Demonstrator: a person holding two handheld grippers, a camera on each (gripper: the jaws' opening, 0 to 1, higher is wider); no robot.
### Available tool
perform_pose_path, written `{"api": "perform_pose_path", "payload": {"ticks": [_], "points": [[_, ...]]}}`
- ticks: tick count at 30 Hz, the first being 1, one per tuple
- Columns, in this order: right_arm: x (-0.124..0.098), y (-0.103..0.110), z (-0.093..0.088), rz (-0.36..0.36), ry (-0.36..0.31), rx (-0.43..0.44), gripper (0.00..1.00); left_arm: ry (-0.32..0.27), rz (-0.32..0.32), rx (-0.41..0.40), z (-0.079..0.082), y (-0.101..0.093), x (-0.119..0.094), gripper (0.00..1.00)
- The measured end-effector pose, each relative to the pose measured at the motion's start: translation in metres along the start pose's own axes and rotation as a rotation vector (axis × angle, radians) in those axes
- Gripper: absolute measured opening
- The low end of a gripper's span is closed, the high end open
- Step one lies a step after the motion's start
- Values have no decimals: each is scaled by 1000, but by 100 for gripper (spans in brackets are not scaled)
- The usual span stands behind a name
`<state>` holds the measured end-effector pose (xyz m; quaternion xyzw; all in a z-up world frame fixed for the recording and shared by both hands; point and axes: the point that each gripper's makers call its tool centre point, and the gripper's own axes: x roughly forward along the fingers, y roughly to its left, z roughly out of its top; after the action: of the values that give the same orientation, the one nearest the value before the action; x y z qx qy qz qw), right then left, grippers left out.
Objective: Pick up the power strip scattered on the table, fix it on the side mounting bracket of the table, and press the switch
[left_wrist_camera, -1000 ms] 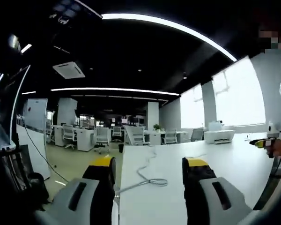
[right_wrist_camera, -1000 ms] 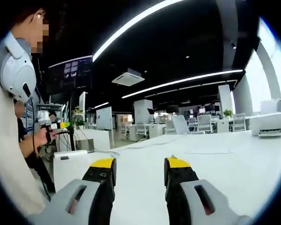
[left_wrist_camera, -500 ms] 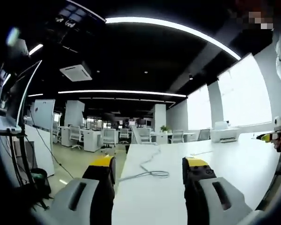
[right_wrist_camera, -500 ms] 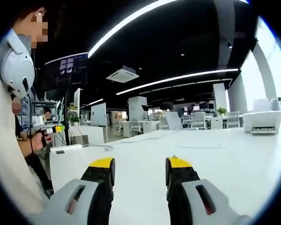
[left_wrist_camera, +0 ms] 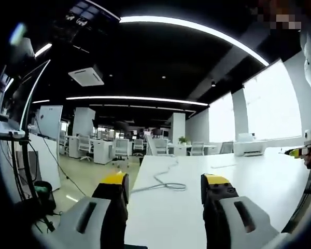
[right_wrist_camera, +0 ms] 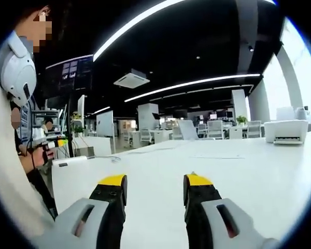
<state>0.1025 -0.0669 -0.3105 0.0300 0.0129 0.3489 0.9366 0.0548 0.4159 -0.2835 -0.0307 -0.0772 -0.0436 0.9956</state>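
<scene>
In the left gripper view my left gripper (left_wrist_camera: 165,182) is open over a white table (left_wrist_camera: 249,181), with nothing between its yellow-tipped jaws. A grey cable (left_wrist_camera: 167,185) lies looped on the table just beyond them. Far right, a hand holds my right gripper (left_wrist_camera: 299,151). In the right gripper view my right gripper (right_wrist_camera: 154,182) is also open and empty above the table (right_wrist_camera: 259,166). At the table's left end lies a white oblong body (right_wrist_camera: 68,163) with a small dark mark and a cable, possibly the power strip. Beyond it a hand holds the left gripper (right_wrist_camera: 56,143).
A white printer (right_wrist_camera: 286,131) stands on the table at the far right, also seen as the printer (left_wrist_camera: 250,149). A person in white (right_wrist_camera: 10,155) stands close at the left. Office desks and chairs (left_wrist_camera: 119,148) fill the background; a dark stand (left_wrist_camera: 28,171) rises left of the table.
Both cameras have shifted a little, so the room sits slightly differently in each view. Both grippers stay open and empty, and the cable and white body lie as before.
</scene>
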Motion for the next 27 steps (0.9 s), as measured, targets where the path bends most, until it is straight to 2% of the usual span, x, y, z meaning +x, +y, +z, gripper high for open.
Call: {"api": "perform_pose_path", "payload": {"ticks": [2, 5, 10, 22, 27], "points": [[0, 0, 0, -4, 2, -1, 40, 16, 5, -2, -3, 4, -1, 54], [-1, -1, -2, -8, 8, -4, 40, 21, 7, -4, -4, 9, -3, 55], [-1, -2, -5, -17, 14, 3, 40, 57, 1, 66, -6, 12, -5, 56], [-2, -1, -10, -34, 21, 22, 39, 94, -53, 200, -2, 11, -12, 56], [-2, 0, -10, -39, 20, 26, 39, 146, -90, 244, -10, 11, -13, 55]]}}
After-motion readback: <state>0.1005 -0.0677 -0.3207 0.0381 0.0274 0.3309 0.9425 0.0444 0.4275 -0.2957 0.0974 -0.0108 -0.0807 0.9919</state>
